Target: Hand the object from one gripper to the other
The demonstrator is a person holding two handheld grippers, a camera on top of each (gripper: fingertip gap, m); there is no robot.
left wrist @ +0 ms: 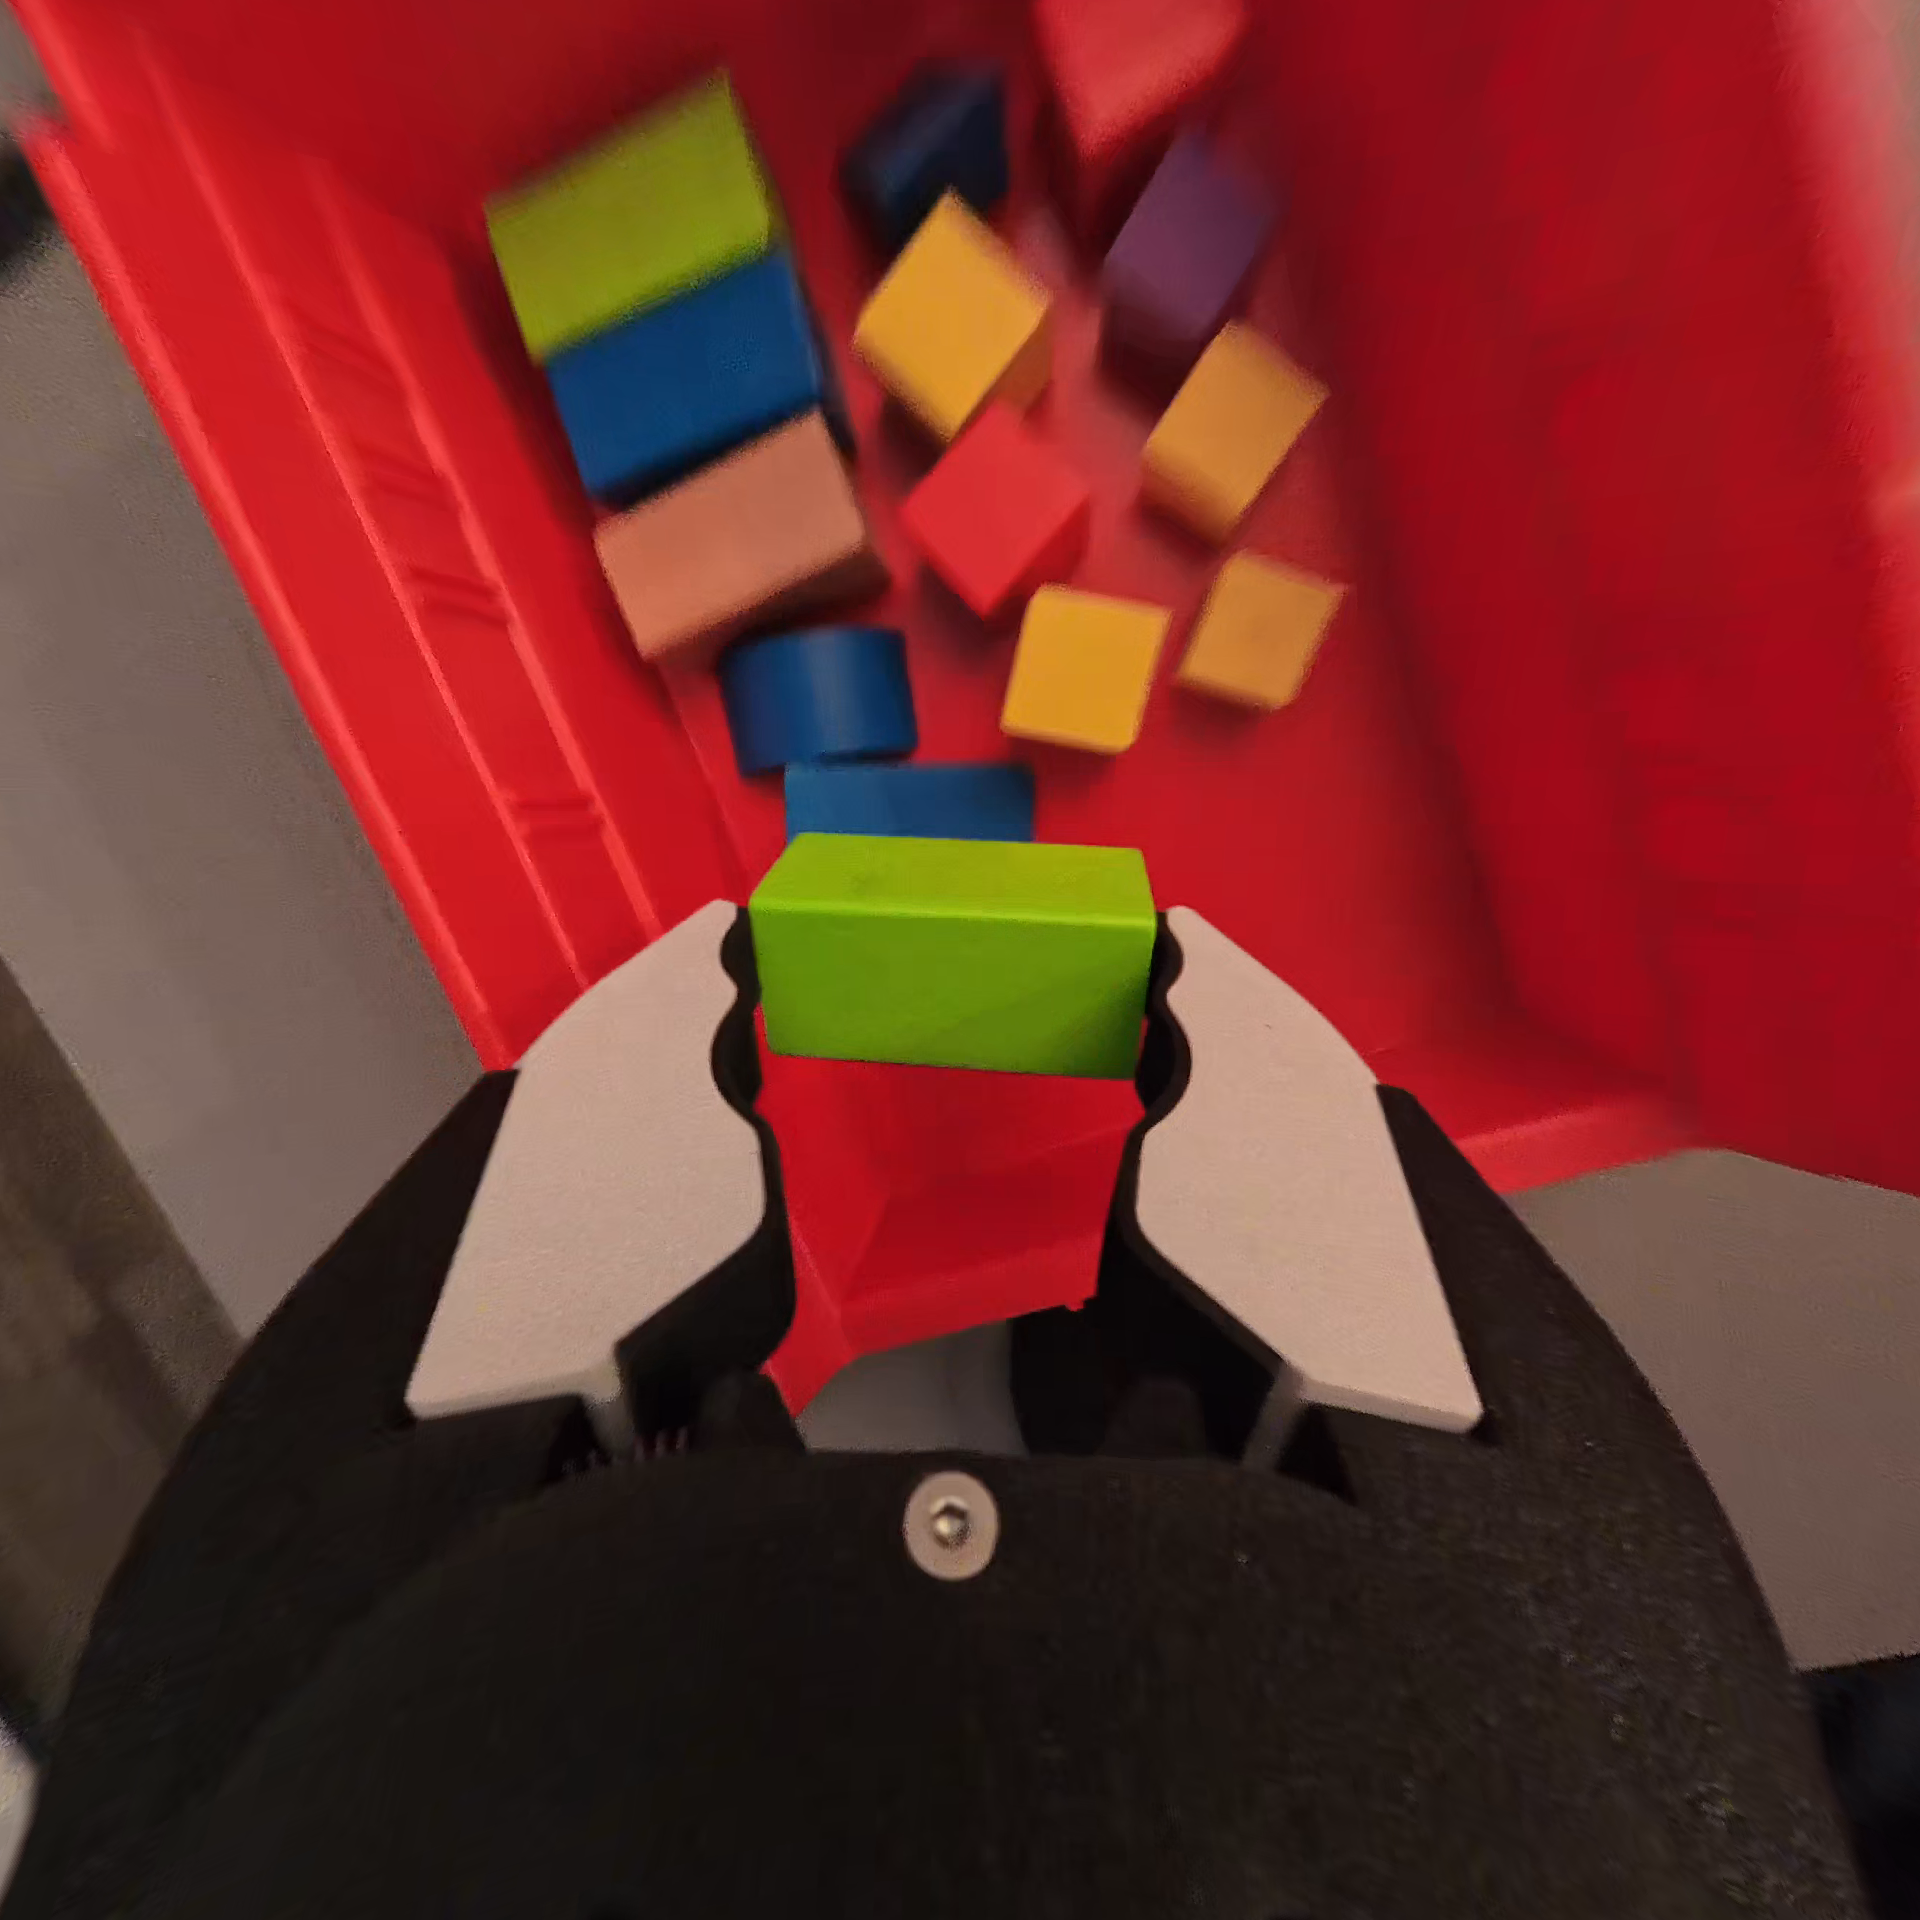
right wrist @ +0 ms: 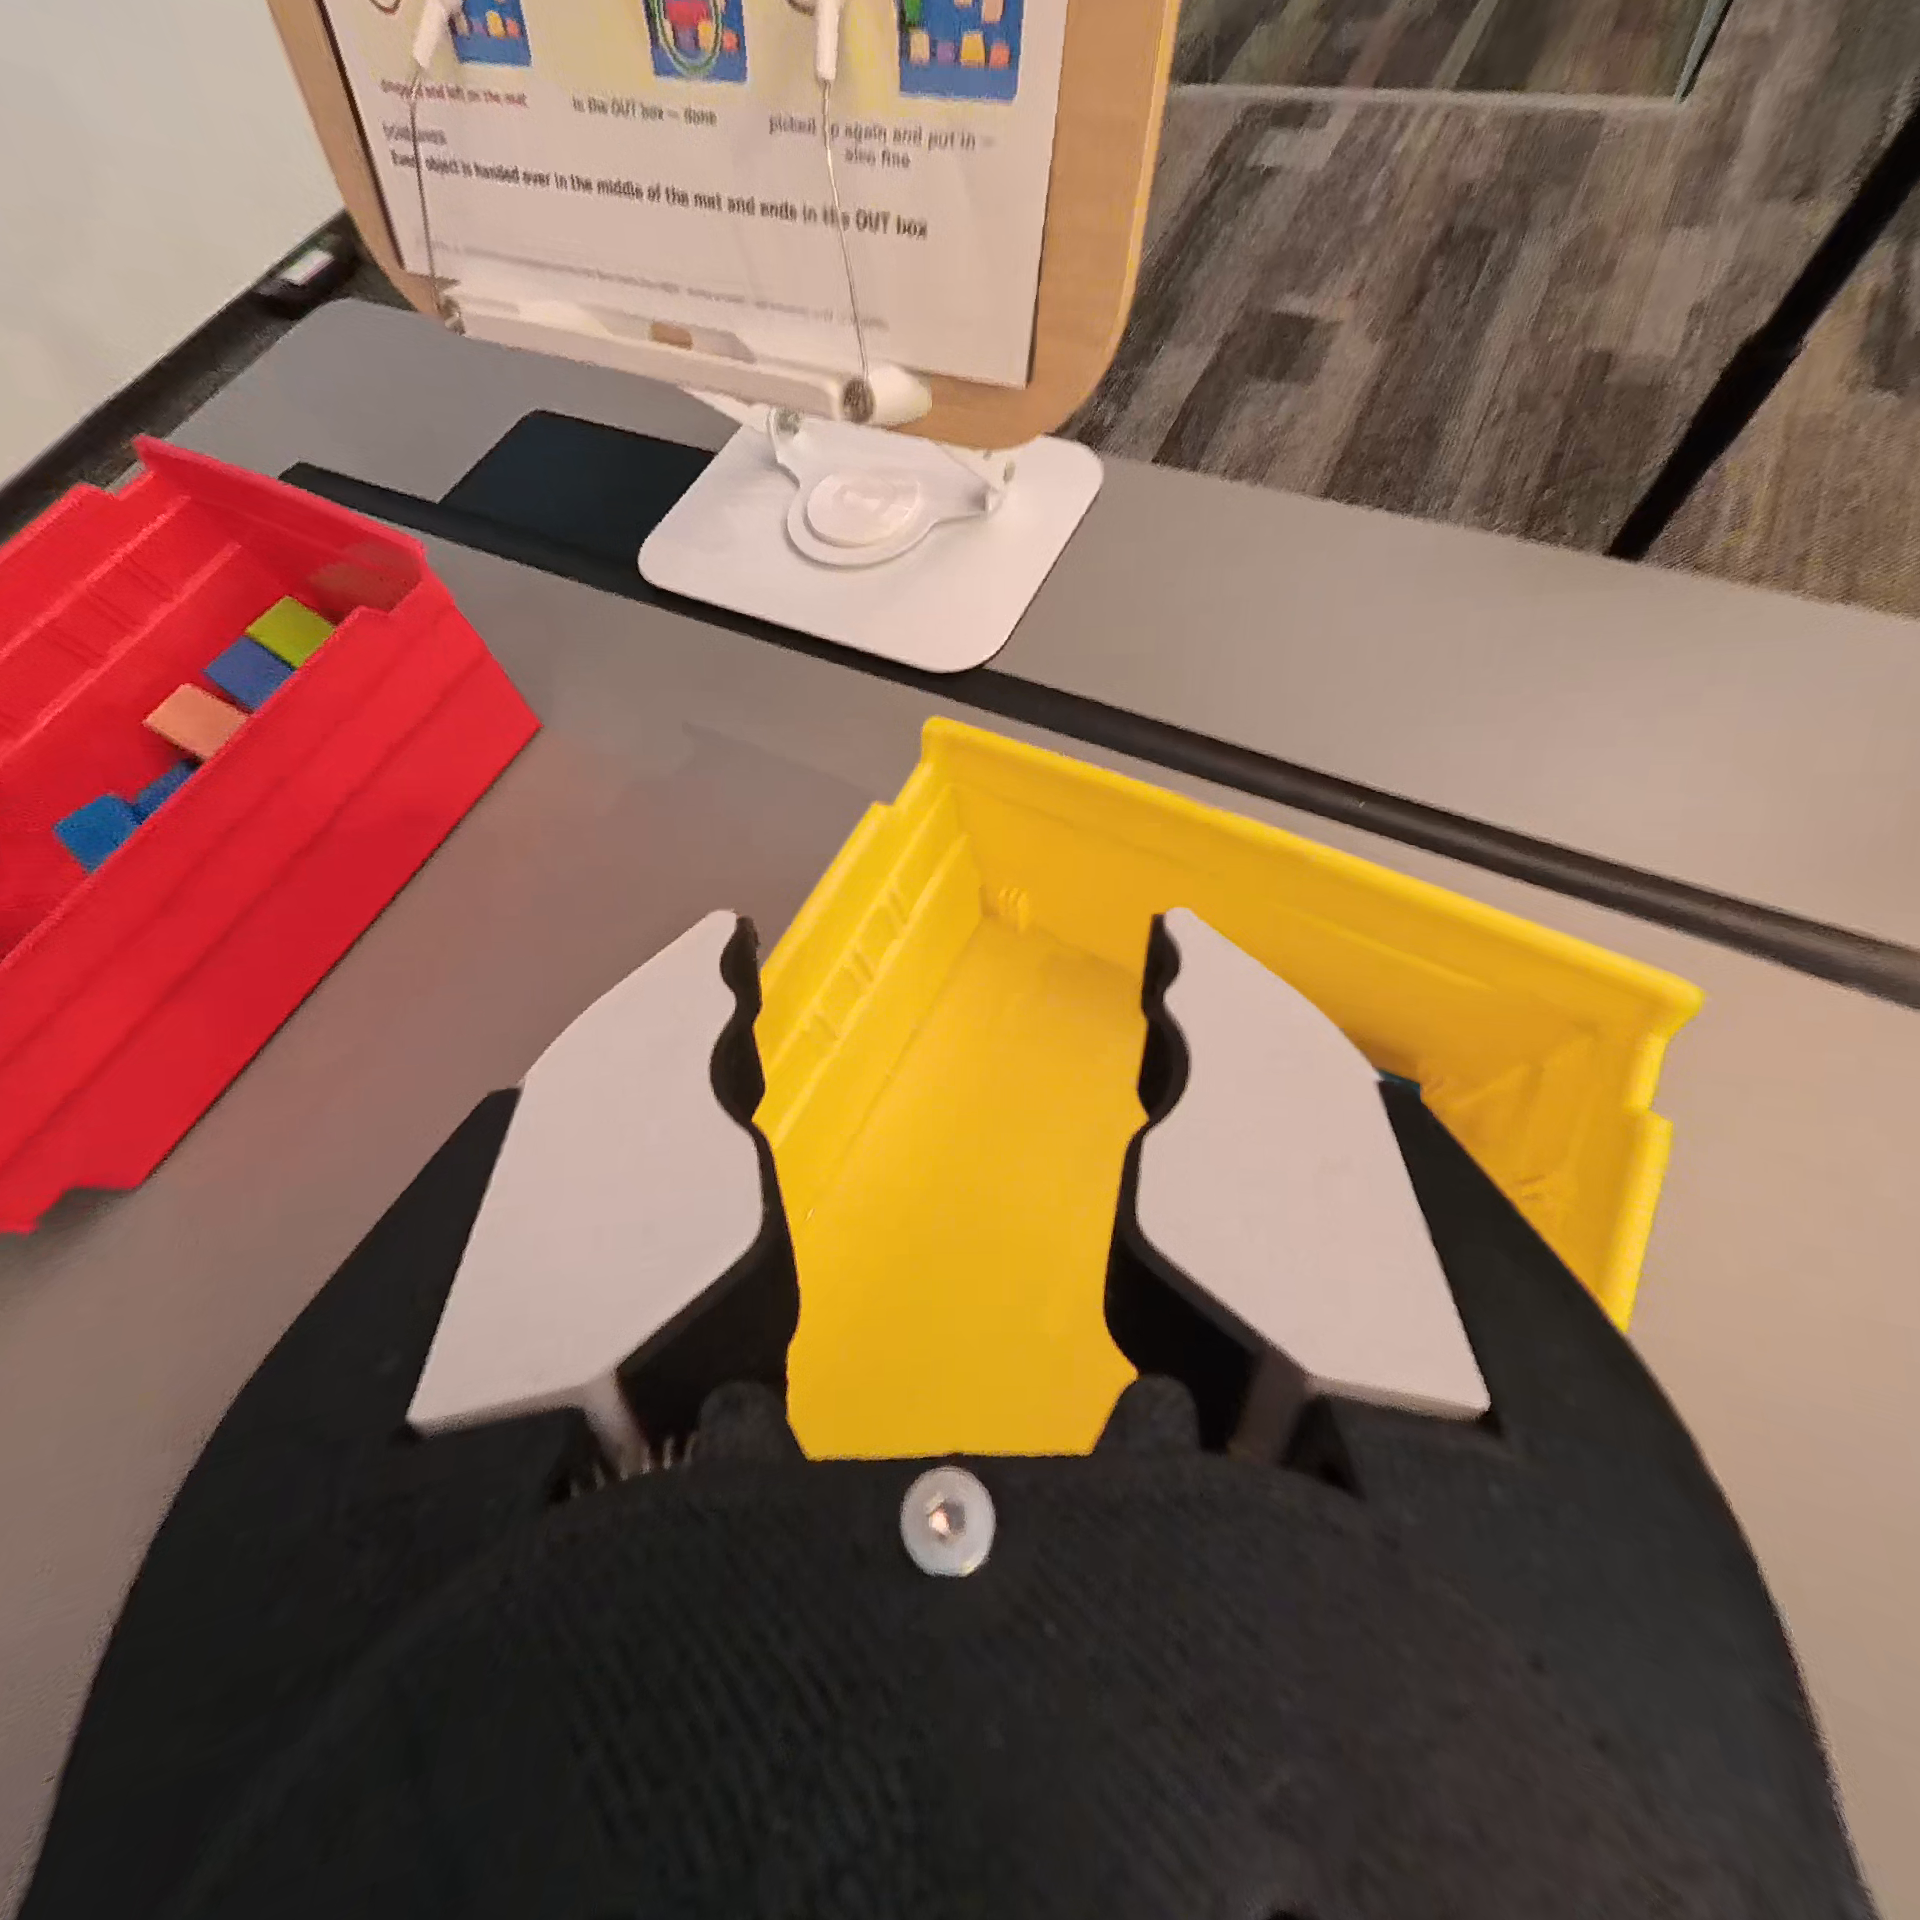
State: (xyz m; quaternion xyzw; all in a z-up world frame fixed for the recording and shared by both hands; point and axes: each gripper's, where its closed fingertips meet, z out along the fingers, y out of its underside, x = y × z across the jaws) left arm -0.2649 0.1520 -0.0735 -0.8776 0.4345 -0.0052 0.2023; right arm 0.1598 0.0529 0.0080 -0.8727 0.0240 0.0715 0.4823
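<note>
Step in hand: pick-up done, handover not begun. The left tool (left wrist: pixel 951 961) clamps the green block (left wrist: pixel 951 956) by its two ends at the fingertips, above the red bin (left wrist: pixel 1558 623) of loose blocks. The right tool (right wrist: pixel 951 1023) hangs spread and empty over the yellow bin (right wrist: pixel 1299 894) on the desk (right wrist: pixel 675 810). Next, judged: bring the tools together, free faces of the block exposed.

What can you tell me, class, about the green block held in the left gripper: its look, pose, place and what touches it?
The green block is a lime-green rectangular brick with a matte, painted look and crisp edges. It lies level, long side across, pinched at both short ends by the left gripper, whose black inner pads press on it. It is above the red bin, over a blue block; whether it touches that block cannot be told. Its underside is hidden.
</note>
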